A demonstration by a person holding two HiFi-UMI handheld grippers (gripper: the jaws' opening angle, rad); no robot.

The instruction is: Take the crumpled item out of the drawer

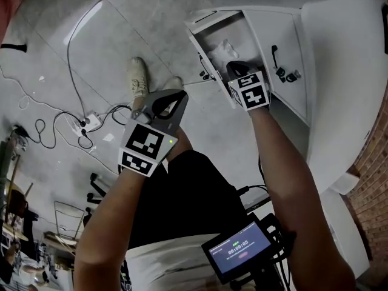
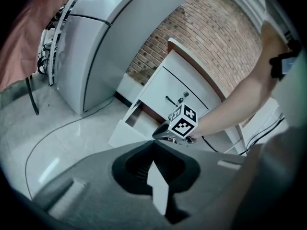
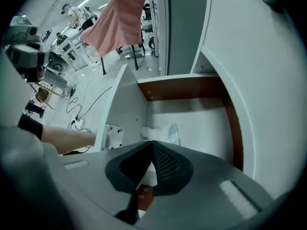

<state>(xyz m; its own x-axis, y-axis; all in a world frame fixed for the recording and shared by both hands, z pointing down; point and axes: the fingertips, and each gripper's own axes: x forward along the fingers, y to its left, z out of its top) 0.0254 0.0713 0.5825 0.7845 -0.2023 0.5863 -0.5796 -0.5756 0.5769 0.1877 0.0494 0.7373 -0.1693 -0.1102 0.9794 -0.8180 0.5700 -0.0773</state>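
Holding both grippers clenched | left gripper [image 2: 153, 143]: we see its jaws pressed together on nothing, above the floor [image 1: 91, 53], apart from the drawer [image 1: 197, 38] | right gripper [image 3: 152, 143]: jaws together inside the open drawer, tips just before the crumpled item [image 3: 160, 133] lying on the drawer bottom; touching or not, we cannot tell

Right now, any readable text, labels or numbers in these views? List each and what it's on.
"00:00:05": best reading of the timer digits on the small screen at the person's waist. The last digits are blurred and the smaller lines around them are unreadable.
Marker cubes: square patterns only, no words.
Drawer, crumpled item: no print visible.
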